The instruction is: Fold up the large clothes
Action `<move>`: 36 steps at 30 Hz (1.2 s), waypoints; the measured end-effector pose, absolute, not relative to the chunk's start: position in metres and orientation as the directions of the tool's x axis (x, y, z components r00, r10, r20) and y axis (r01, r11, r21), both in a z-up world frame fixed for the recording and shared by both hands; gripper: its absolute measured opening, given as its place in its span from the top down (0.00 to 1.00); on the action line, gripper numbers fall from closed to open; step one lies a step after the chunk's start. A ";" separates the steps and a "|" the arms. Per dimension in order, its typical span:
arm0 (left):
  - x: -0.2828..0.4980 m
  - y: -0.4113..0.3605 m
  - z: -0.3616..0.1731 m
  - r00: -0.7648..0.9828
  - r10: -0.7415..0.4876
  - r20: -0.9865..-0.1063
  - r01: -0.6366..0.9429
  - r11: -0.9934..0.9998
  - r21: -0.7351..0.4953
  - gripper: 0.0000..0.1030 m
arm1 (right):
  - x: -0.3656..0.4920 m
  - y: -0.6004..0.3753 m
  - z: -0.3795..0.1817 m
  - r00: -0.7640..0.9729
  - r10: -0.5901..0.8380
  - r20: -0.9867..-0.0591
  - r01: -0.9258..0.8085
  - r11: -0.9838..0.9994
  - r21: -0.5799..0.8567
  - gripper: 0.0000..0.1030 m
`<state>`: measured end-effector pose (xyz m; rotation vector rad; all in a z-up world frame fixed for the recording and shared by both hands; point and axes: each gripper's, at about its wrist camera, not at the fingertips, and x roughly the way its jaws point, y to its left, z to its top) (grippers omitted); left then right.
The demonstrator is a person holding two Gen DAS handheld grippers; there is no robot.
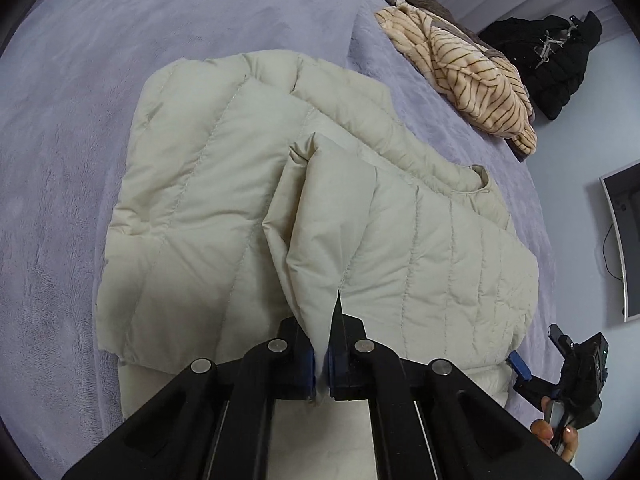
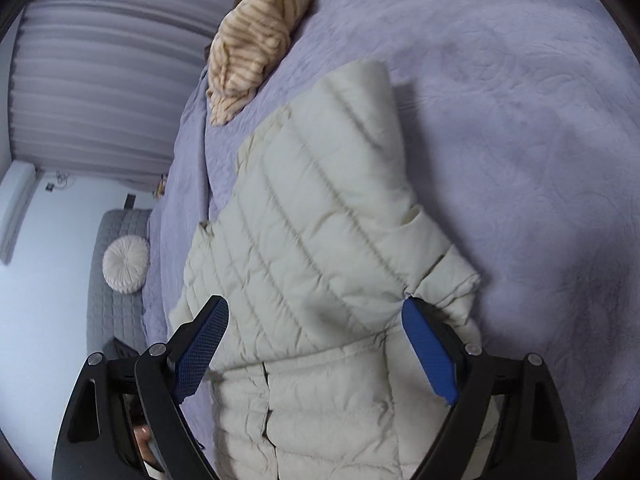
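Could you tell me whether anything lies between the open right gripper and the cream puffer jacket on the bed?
Nothing visible does. The right gripper hangs open directly over the cream puffer jacket, its blue pads on either side of the quilted fabric. The left gripper is already shut on a fold. The striped blanket lies apart.

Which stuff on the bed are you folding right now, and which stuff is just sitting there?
Being folded:
cream puffer jacket, pinched by the left gripper; the right gripper is open over it.

Just sitting there:
striped fleece
black jacket beyond the bed
round cushion
purple bedspread underneath
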<state>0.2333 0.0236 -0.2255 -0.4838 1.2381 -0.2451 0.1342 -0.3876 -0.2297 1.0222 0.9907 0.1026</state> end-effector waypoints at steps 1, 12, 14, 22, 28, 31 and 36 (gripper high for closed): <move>0.234 0.022 -0.226 0.318 -0.432 -0.844 -0.086 0.874 -0.479 0.95 | 0.133 -0.396 -0.232 0.602 0.480 -0.638 0.378 0.532 0.758 0.12; 0.253 0.015 -0.191 0.320 -0.446 -0.836 -0.055 0.872 -0.486 0.95 | 0.102 -0.408 -0.251 0.663 0.620 -0.419 0.362 0.224 0.905 0.12; 0.253 0.010 -0.179 0.320 -0.439 -0.840 -0.025 0.882 -0.471 0.95 | 0.108 -0.397 -0.263 0.659 0.646 -0.385 0.355 0.185 0.916 0.12; 0.247 0.006 -0.220 0.233 -0.367 -0.900 -0.048 0.921 -0.388 0.95 | 0.123 -0.421 -0.263 0.779 0.447 -0.440 0.376 0.229 0.898 0.12; 0.244 -0.001 -0.228 0.246 -0.326 -0.913 -0.020 0.940 -0.341 0.95 | 0.113 -0.432 -0.259 0.675 0.560 -0.480 0.403 0.264 0.876 0.12; 0.243 -0.002 -0.228 0.245 -0.316 -0.917 -0.001 0.945 -0.326 0.95 | 0.109 -0.439 -0.241 0.614 0.618 -0.490 0.331 0.362 0.871 0.12; 0.245 -0.004 -0.229 0.247 -0.304 -0.920 -0.019 0.948 -0.319 0.95 | 0.148 -0.468 -0.231 0.656 0.544 -0.523 0.317 0.431 0.845 0.12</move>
